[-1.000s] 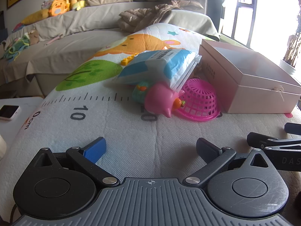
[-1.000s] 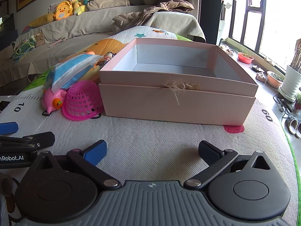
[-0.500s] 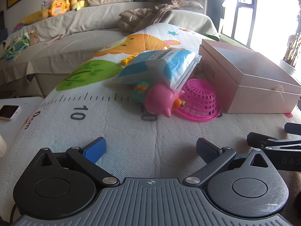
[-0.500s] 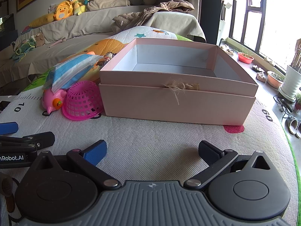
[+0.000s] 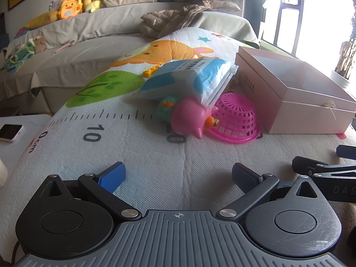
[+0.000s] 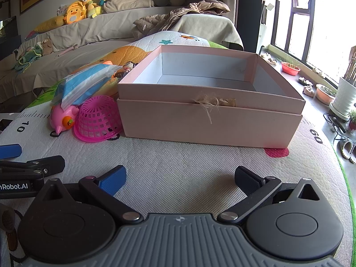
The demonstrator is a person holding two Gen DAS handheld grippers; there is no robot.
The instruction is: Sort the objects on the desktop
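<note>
**Both grippers wide open over the mat, toys heaped beside the box**

The left gripper (image 5: 178, 173) sits low over the mat (image 5: 155, 155), its jaws spread wide with nothing between them. One fingertip is blue (image 5: 112, 174), the other black. The right gripper (image 6: 179, 176) is just to its right, likewise spread wide and holding nothing; its side shows at the right edge of the left wrist view, and the left gripper's side shows at the left edge of the right wrist view.

The things to sort lie ahead on the mat, well apart from both grippers. A pink box (image 6: 209, 120), open at the top and bare inside as far as can be seen, stands straight ahead of the right gripper. A frayed twine tag (image 6: 209, 102) hangs on its near wall. Just left of the box, a pink basket (image 5: 235, 120) lies upside down, close against the box wall. A pink pig (image 5: 189, 116) lies touching the basket's left side, with a green toy (image 5: 164, 109) behind it. A blue-and-white bag (image 5: 187, 77) rests tilted on top of the pig and green toy, its upper end towards the box. A yellow brick (image 5: 151, 71) lies on the mat beyond the bag.

A phone (image 5: 10, 132) lies on a white surface off the mat's left edge. A sofa (image 5: 89, 33) with plush toys stands behind.
</note>
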